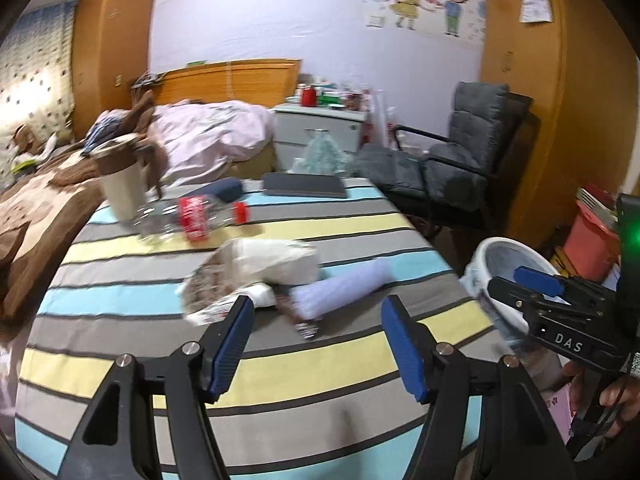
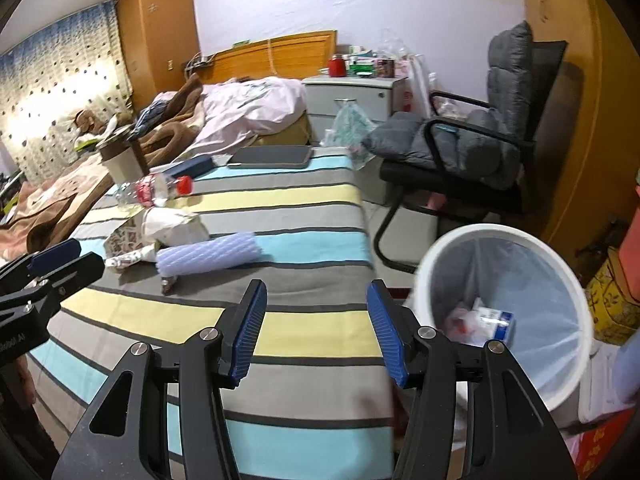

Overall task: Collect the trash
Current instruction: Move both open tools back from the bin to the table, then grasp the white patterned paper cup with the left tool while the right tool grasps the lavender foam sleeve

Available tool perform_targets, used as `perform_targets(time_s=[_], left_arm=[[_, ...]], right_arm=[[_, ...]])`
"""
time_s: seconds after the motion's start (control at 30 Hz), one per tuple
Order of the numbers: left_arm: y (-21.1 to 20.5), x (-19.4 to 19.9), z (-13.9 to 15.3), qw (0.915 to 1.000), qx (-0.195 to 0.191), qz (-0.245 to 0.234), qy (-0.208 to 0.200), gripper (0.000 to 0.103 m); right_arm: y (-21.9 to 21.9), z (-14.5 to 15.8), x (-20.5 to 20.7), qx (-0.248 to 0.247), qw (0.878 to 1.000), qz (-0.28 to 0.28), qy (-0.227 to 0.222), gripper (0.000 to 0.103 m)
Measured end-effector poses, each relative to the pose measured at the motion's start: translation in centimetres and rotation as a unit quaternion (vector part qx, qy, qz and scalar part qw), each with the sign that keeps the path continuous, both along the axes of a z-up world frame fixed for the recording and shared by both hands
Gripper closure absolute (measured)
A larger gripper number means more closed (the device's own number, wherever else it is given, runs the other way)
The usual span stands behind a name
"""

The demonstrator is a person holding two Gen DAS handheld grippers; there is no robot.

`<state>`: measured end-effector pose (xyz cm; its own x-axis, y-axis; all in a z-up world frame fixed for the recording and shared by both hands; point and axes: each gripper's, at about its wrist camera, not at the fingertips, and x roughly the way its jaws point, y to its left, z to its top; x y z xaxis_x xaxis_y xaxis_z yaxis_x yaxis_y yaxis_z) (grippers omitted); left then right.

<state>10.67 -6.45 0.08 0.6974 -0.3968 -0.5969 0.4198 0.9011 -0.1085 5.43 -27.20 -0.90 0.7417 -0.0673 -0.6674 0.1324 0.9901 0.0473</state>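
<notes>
Trash lies on a striped table [image 1: 280, 364]: an empty clear bottle [image 1: 192, 216] [image 2: 154, 190] with a red label and cap, a crumpled white paper wad [image 1: 260, 268] [image 2: 168, 226], a pale lilac foam roll [image 1: 344, 286] [image 2: 208, 255] and a small wrapper [image 1: 306, 326] [image 2: 168, 280]. My left gripper [image 1: 316, 340] hangs open just short of the wad and roll, nothing between its fingers. My right gripper [image 2: 316, 332] is open and empty over the table's right edge, beside a white lined bin [image 2: 508, 320] [image 1: 504, 268] holding some packaging.
At the table's far end stand a white and brown cup [image 1: 120, 184] [image 2: 120, 160], a dark blue case [image 1: 218, 192] [image 2: 190, 166] and a dark tablet [image 1: 304, 186] [image 2: 270, 157]. A grey chair [image 2: 472, 148] stands beyond the bin, a bed [image 1: 40, 208] lies left. A hand [image 1: 616, 396] grips the right tool.
</notes>
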Motion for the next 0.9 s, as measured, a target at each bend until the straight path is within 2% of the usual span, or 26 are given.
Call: perform_targets(time_s=[0.2,0.4,0.57,0.7,0.9], left_arm=[[3.3,1.2,-1.0,0.9992,0.003,0.038,0.011,0.035],[5.7,2.5,-1.9,0.9981,0.002,0.056,0.024,0.035],[7.2,4.0,-3.0,0.9970,-0.001,0.063,0.045,0.035],[8.1,4.9,-3.6,0.9964,-0.003,0.068,0.052,0.035],[8.2,6.3,-3.8,0.9967,-0.005,0.058,0.057,0.035]], right_arm=[[2.0,-0.5,1.6,0.009,1.000,0.021,0.011,0.048],[3.9,-1.2,3.5,0.011,0.999,0.037,0.028,0.048],[4.7,-2.0,5.3,0.041,0.997,0.042,0.044,0.048],[5.7,-2.4,6.6,0.040,0.997,0.050,0.049,0.048],[5.6,-2.9,8.3,0.079,0.995,0.030,0.058,0.048]])
